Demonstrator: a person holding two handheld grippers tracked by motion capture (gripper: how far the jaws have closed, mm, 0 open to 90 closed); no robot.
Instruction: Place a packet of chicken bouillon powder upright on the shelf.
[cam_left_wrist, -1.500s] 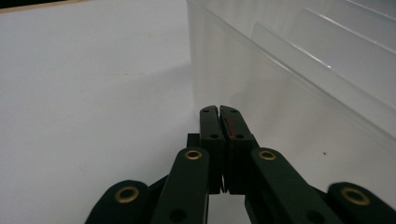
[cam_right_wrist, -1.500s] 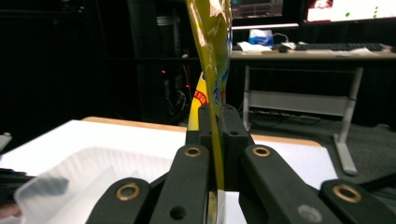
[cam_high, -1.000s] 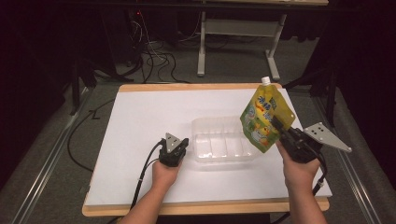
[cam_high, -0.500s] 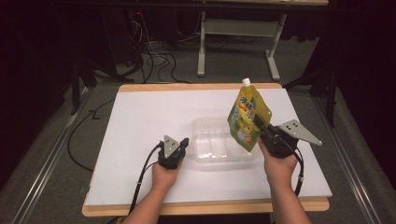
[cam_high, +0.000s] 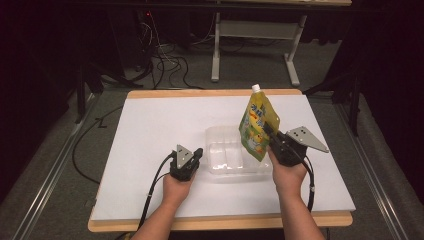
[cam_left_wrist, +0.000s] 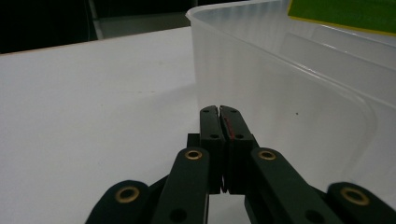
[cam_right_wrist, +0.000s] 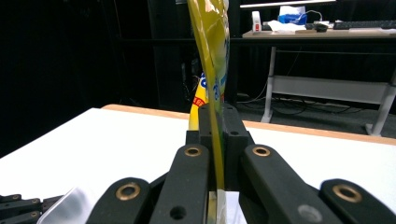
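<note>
The pouch stands upright in your right gripper, its white cap on top and its long axis running nearly straight up, leaning a little away from you. It hangs over the right end of the clear plastic tub, with its lower edge just above or inside the rim; I cannot tell from above whether it touches the bottom. In the right gripper view your jaws are pressed together on the pouch's side seam, so you hold it by a thin edge and not by the body. That matters for what likely comes next: the tub lies long across the table, left to right, while the pouch stands on end, so to lay it flat inside you would tip the cap over toward the left along the tub's length. Your left gripper rests on the white table top just beside the tub's left end, jaws fully closed with nothing between them, as the left gripper view shows, with the tub wall close ahead. It is the nearer one for steadying the tub if it slides.
</note>
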